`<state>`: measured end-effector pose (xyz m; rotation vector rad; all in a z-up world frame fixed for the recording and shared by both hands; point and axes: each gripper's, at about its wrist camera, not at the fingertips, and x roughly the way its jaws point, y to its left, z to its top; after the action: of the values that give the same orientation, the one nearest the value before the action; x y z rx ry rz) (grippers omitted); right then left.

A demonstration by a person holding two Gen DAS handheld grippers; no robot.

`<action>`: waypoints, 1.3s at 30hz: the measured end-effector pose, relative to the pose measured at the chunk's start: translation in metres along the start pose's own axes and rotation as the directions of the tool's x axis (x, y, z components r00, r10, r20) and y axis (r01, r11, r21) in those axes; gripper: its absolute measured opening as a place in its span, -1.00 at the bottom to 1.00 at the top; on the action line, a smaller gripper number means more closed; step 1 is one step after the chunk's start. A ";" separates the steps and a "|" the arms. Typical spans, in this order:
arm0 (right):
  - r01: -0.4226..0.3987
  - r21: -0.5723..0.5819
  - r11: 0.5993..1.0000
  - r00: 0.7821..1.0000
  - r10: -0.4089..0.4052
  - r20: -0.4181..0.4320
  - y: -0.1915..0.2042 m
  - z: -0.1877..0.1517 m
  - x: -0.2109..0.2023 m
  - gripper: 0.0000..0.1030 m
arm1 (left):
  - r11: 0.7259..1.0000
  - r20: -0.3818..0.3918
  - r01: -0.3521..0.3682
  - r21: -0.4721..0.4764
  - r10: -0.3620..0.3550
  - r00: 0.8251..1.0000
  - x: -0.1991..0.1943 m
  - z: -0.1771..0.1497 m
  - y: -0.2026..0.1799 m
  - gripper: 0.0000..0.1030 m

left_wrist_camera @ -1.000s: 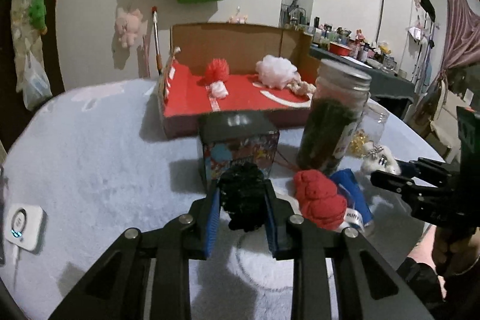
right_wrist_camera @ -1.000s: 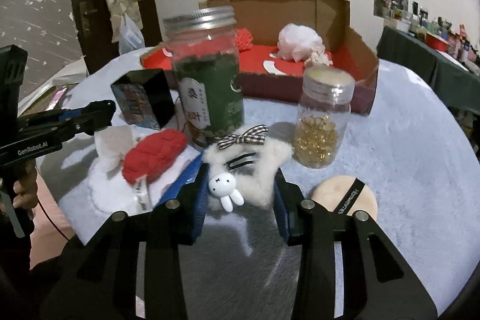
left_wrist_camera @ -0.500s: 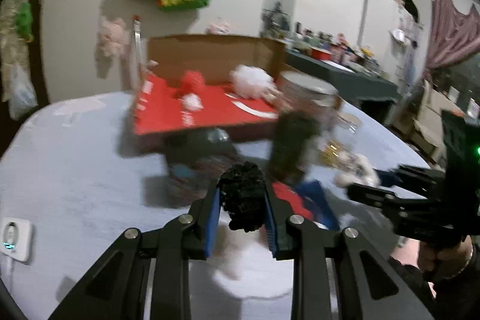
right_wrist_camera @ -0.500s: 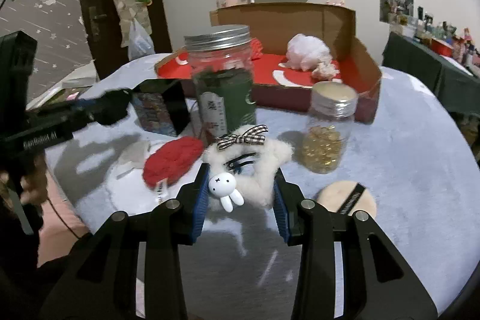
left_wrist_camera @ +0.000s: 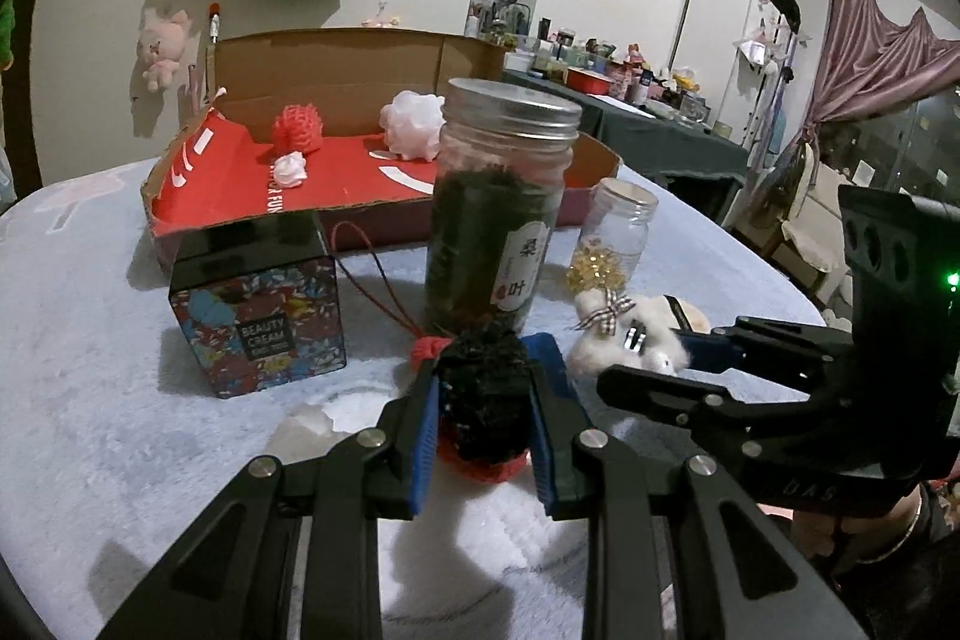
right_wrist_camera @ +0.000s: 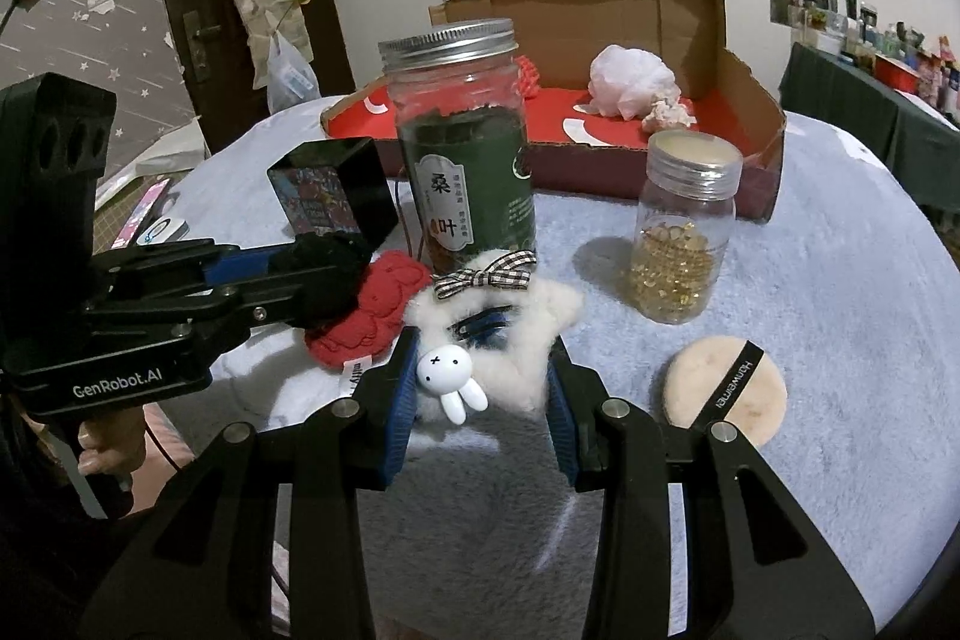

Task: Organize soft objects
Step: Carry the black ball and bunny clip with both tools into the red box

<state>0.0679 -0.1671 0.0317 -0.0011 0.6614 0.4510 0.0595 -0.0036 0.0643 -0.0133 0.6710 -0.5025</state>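
My left gripper (left_wrist_camera: 483, 400) is shut on a black fuzzy pom-pom (left_wrist_camera: 483, 391) and holds it over a red knitted piece (left_wrist_camera: 480, 466); the pom-pom also shows in the right wrist view (right_wrist_camera: 333, 274). My right gripper (right_wrist_camera: 480, 388) is shut on a white fluffy hair clip (right_wrist_camera: 498, 340) with a checked bow and a small white rabbit charm; the clip also shows in the left wrist view (left_wrist_camera: 630, 334). The red knitted piece (right_wrist_camera: 366, 310) lies left of the clip. An open cardboard box (left_wrist_camera: 336, 70) with a red floor holds a red pom-pom (left_wrist_camera: 298, 129) and a white puff (left_wrist_camera: 411, 130).
A tall jar of dark leaves (left_wrist_camera: 498, 214) and a small jar of gold beads (right_wrist_camera: 684, 226) stand in front of the box. A black "Beauty Cream" tin (left_wrist_camera: 258, 298) stands to the left. A round powder puff (right_wrist_camera: 726, 391) lies on the pale blue cloth (right_wrist_camera: 840, 280).
My left gripper has swung right with the black pom-pom, from beside the tin to over the red knitted piece, close to my right gripper. My right gripper has moved forward slightly, still holding the clip.
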 end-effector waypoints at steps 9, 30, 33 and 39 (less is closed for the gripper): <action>0.004 -0.001 1.000 1.000 -0.004 -0.007 0.000 -0.002 0.001 -0.29 | 1.000 0.000 -0.026 -0.018 0.026 1.000 -0.004 -0.001 0.006 -0.46; 0.138 0.052 0.989 0.990 -0.137 -0.021 -0.057 -0.010 -0.024 -0.29 | 0.972 -0.010 -0.211 -0.105 0.212 0.977 -0.037 -0.006 0.095 -0.46; 0.154 0.045 0.987 0.988 -0.153 -0.028 -0.064 -0.007 -0.025 -0.29 | 0.971 -0.019 -0.224 -0.080 0.223 0.975 -0.032 -0.005 0.102 -0.46; 0.205 -0.005 0.979 0.978 -0.205 -0.048 -0.078 0.004 -0.021 -0.29 | 0.973 -0.031 -0.228 -0.026 0.227 0.973 -0.019 0.003 0.116 -0.46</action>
<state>0.0871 -0.2449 0.0359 -0.0803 0.7005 0.2524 0.0998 0.1072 0.0583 0.0430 0.6973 -0.2727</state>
